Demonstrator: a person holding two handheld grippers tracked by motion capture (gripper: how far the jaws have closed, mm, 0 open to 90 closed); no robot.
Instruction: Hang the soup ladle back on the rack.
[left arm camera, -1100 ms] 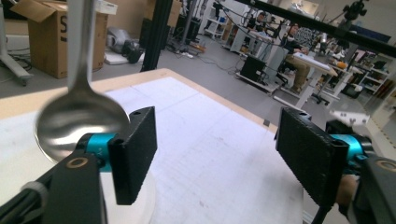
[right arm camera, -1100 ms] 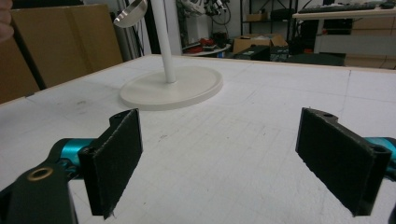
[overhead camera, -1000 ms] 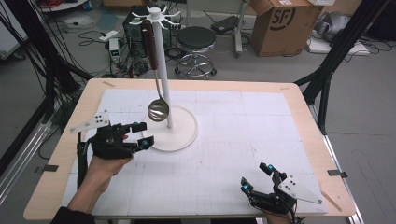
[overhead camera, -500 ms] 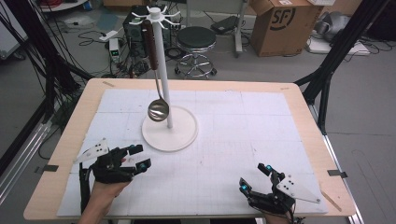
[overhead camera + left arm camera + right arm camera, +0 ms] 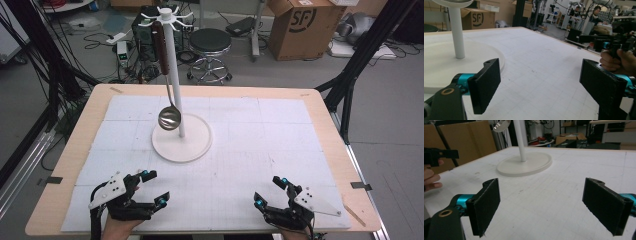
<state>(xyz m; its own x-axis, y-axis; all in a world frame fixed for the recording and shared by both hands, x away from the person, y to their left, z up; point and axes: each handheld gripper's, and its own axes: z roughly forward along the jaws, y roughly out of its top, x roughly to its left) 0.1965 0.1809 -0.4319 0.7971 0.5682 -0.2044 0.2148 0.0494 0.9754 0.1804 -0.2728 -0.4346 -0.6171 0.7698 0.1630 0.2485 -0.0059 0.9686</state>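
Note:
A white hook stand [image 5: 178, 75] rises from a round white base [image 5: 192, 145] at the table's middle left. From one of its top hooks hangs a metal ladle [image 5: 169, 118] with a brown handle, its bowl just above the base. My left gripper [image 5: 155, 187] rests low near the front left edge, well clear of the base. Its jaws have just been opening and stand open with nothing between them [image 5: 541, 85]. My right gripper [image 5: 270, 191] sits near the front right edge, also open and empty [image 5: 541, 207]. The stand's pole [image 5: 520, 140] shows ahead of it.
A white gridded mat [image 5: 260, 135] covers the wooden table [image 5: 330, 125]. Behind the table stand a black stool [image 5: 210, 45], a cardboard box [image 5: 300, 25], cables and dark frame legs. In the left gripper view the other hand [image 5: 616, 58] shows at the right.
My left gripper has drawn back from beside the stand's base toward the table's front edge and sunk lower. Its jaws look wider. The right gripper and the ladle have stayed put.

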